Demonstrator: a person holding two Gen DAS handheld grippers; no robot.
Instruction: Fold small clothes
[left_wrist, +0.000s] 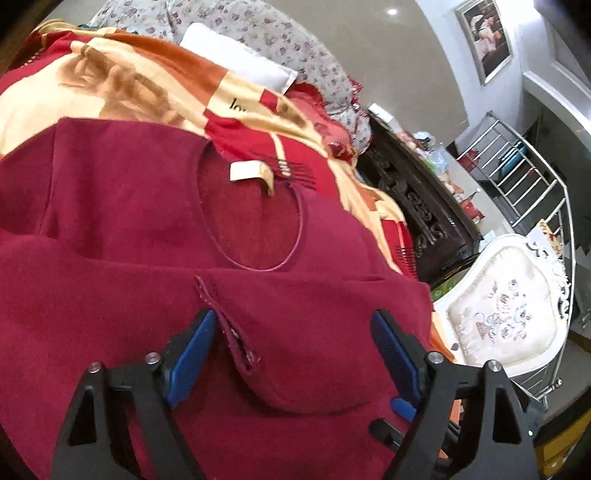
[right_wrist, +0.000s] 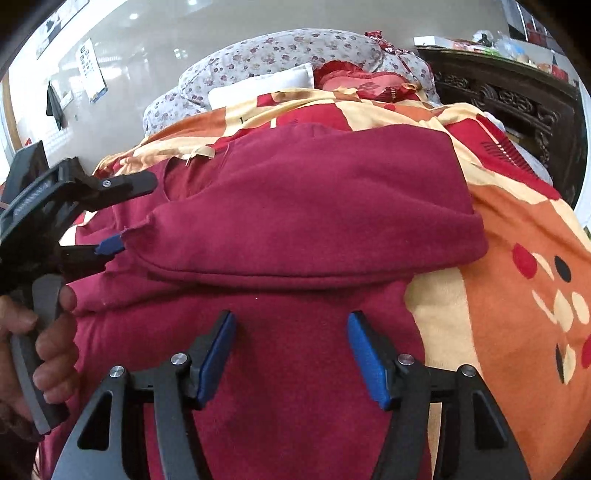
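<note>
A maroon long-sleeved top (left_wrist: 122, 206) lies flat on a patterned blanket, with its round neckline and cream label (left_wrist: 249, 171) facing up. One sleeve (right_wrist: 314, 214) is folded across the chest. My left gripper (left_wrist: 291, 326) is open over the sleeve's cuff (left_wrist: 240, 343), which lies between the blue pads without being pressed. From the right wrist view the left gripper (right_wrist: 127, 214) sits at the sleeve's end, its jaws apart. My right gripper (right_wrist: 291, 317) is open above the top's body with nothing between its fingers.
The orange, red and cream blanket (right_wrist: 498, 288) covers the bed. A white pillow (left_wrist: 236, 55) and floral cushion (right_wrist: 280, 51) lie behind. A dark carved cabinet (left_wrist: 417, 206), white chair (left_wrist: 498, 310) and metal railing (left_wrist: 524, 177) stand at the right. A hand (right_wrist: 55, 332) grips the left handle.
</note>
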